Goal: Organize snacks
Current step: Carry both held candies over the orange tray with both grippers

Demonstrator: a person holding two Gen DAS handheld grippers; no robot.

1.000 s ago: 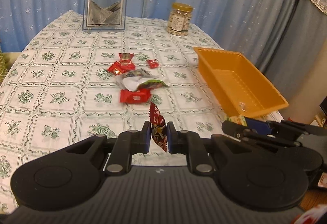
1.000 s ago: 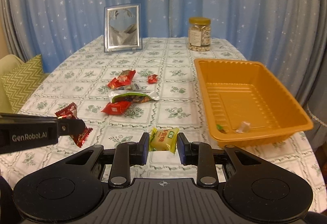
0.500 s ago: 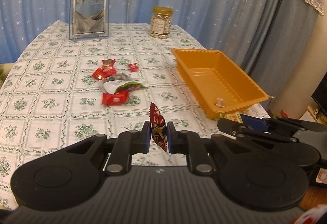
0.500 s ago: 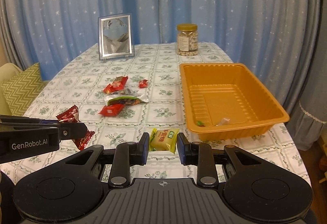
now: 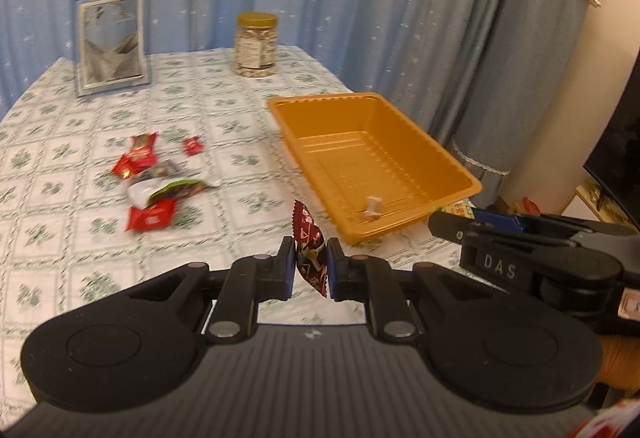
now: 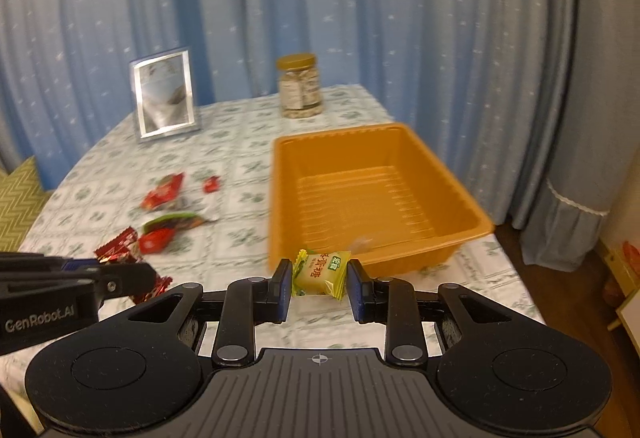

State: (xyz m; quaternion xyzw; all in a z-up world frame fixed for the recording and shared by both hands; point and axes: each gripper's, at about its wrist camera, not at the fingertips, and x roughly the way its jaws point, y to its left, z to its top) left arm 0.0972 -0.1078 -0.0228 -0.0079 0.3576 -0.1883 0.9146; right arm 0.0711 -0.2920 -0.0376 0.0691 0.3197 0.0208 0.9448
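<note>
Left wrist view first: our left gripper is squeezed tight on a dark red candy, which stands up on its thin edge between the pads. We see the orange tray on the table, ahead and to the right, its long side running away from us. More red snacks lie ahead to the left. Our other gripper pokes in at the right edge.

Right wrist view next: our right gripper is closed partway on a yellow candy, held flat, its long side going across between the pads. Here the tray sits straight ahead, its near wall just past the candy. We think our right hand is nearer the tray, so it may drop first.
</note>
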